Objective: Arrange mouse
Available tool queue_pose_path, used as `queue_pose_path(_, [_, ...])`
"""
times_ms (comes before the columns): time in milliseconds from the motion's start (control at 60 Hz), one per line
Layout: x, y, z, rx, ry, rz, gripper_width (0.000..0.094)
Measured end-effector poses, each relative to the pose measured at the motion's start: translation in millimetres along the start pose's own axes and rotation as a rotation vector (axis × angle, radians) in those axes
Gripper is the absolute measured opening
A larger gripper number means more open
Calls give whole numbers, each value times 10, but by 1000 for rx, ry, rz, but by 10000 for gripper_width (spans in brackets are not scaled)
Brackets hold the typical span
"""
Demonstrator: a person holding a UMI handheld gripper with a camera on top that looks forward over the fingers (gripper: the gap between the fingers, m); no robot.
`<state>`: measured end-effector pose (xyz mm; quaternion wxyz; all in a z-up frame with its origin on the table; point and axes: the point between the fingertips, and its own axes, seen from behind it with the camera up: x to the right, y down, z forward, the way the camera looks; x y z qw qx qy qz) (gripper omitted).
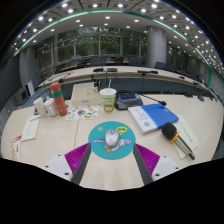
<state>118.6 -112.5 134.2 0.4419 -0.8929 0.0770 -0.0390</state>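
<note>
1. Step in hand: judged as the approach to a grasp. The mouse (113, 143) lies on a round teal mat (110, 136), just ahead of the gripper (110, 158) and roughly between its fingertips.
2. Gripper state: fingers spread wide, pads (76, 155) clear of the mouse on both sides; nothing held.
3. Next move, as a judgement: advance until the pads flank the mouse body, then close squarely on its sides. The shell looks smooth and rounded, so an off-centre pinch could let it slip or twist.
4. Materials and shapes: mouse is pale, glossy, low and domed. Mat is flat, circular, with a printed centre. Table (60, 140) is a light, matte surface.
5. Surroundings: a paper cup (108, 98) stands beyond the mat; a blue book (152, 117) lies beside it; a dark microphone (176, 137) with a yellow head lies near the book. Bottles (58, 98) stand well apart from the mouse.
</note>
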Motion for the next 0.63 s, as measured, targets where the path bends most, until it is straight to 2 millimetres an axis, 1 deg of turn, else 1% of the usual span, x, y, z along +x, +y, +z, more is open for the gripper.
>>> queue_pose_path(83, [-33, 102, -417, -1, -9, -1, 857])
queue_pose_path(167, [-46, 233, -771, -3, -6, -17, 856])
queue_pose_path(283, [-60, 393, -1135, 6, -4, -36, 856])
queue_pose_path(350, [-69, 484, -1287, 6, -4, -36, 859])
queue_pose_path(433, [-60, 578, -1409, 4, 0, -29, 860])
queue_pose_path(517, [-68, 591, -1511, 19, 3, -44, 868])
queue_pose_path(633, [-123, 566, -1566, 28, -8, -37, 858])
